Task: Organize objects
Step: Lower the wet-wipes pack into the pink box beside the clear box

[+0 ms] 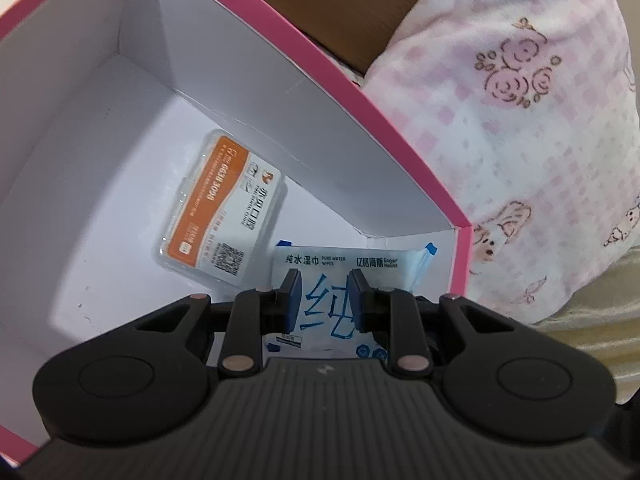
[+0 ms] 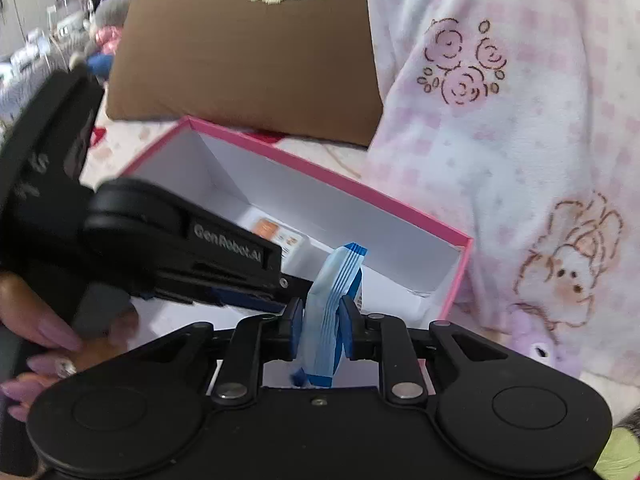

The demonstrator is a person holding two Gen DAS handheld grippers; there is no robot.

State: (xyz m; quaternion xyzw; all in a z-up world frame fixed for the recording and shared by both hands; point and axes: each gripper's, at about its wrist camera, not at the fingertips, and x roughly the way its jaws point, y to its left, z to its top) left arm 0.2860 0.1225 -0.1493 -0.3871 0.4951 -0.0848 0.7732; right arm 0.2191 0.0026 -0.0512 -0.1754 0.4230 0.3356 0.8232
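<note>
Tools (image 2: 320,326) pinch wipes packet (image 2: 326,320) over box (image 2: 360,196).

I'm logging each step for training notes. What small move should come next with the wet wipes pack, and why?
Probably lower the wet wipes pack a little further and let go. Both the left tongs and the right tongs are shut on it, and it already sits inside the pink box, beside the orange-labelled case, so it seems to need only setting down on the floor of the box.

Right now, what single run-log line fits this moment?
left hand-held gripper: shut on wet wipes pack | right hand-held gripper: shut on same pack | pack over pink box | card case inside box
</note>
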